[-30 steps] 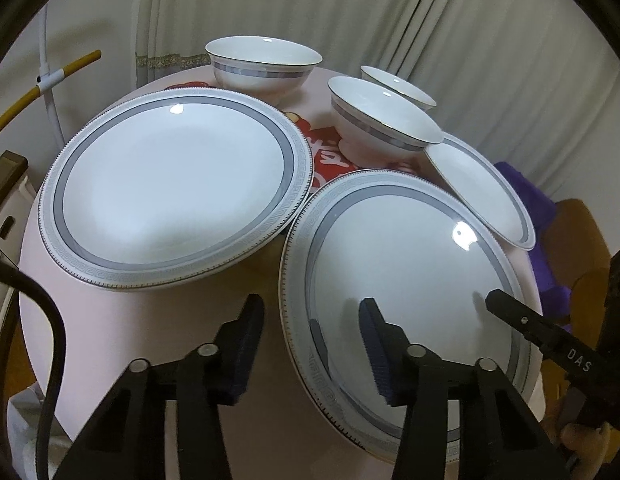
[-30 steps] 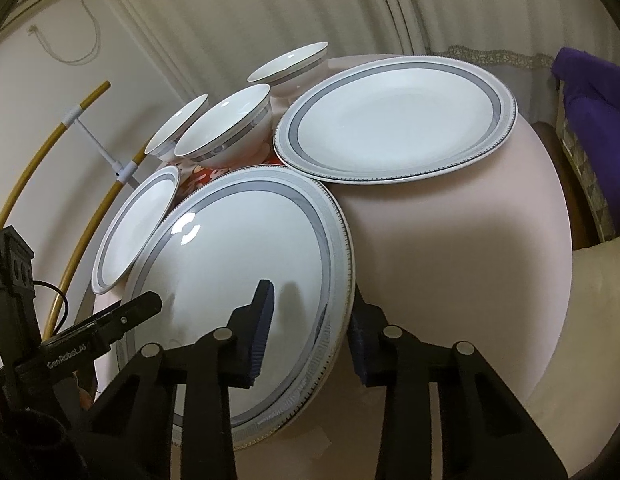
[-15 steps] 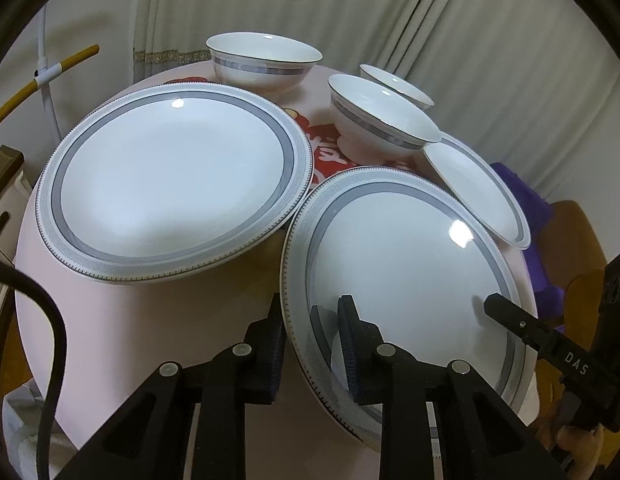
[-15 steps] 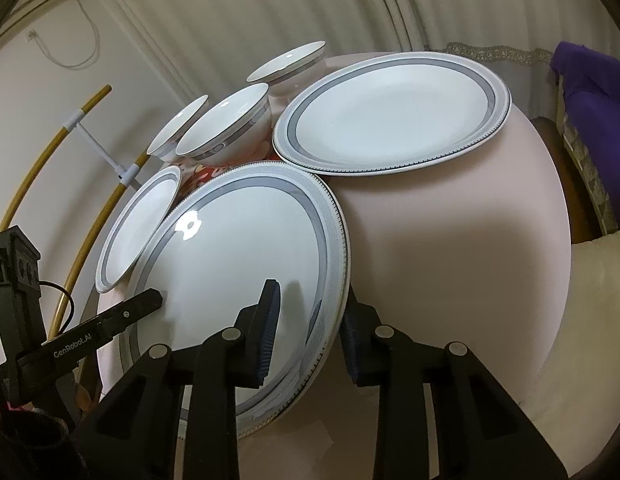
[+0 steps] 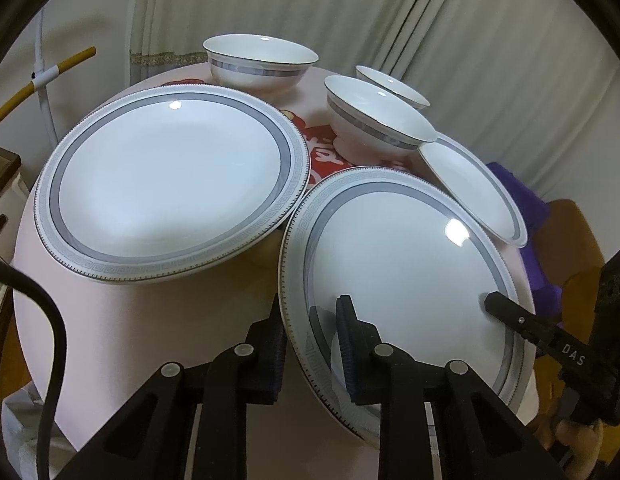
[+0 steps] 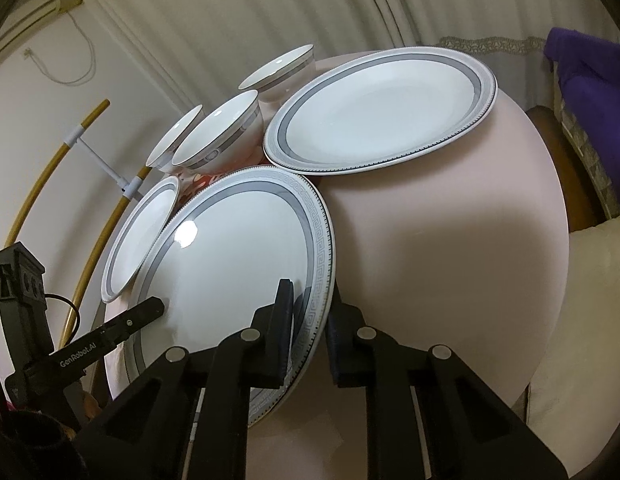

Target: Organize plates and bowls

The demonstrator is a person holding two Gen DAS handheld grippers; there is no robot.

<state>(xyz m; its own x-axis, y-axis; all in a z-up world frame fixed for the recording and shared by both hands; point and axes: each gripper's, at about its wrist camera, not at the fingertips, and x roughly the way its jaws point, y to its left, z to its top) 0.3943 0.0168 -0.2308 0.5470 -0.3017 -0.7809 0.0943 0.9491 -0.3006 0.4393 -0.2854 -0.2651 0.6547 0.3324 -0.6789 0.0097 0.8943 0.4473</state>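
A large white plate with a grey band point(image 5: 402, 264) point(image 6: 238, 256) is tilted, its near edge off the round pink table point(image 5: 130, 320) point(image 6: 450, 272). My left gripper point(image 5: 310, 340) is shut on its left rim. My right gripper point(image 6: 310, 320) is shut on its right rim. A second large plate point(image 5: 170, 180) point(image 6: 382, 112) lies on the table beyond. A small plate point(image 5: 474, 188) point(image 6: 142, 236) sits by the held plate's far edge. Three bowls point(image 5: 262, 64) point(image 5: 374, 120) point(image 5: 390, 86) stand at the back.
Pleated curtains hang behind the table. A yellow hoop on a white stand point(image 6: 90, 184) is at the side. A purple cloth point(image 6: 586, 64) lies on a chair beside the table. A red mat point(image 5: 322, 148) lies under the bowls.
Both grippers have closed on opposite rims of the near large plate, and the plate has tilted up off the table.
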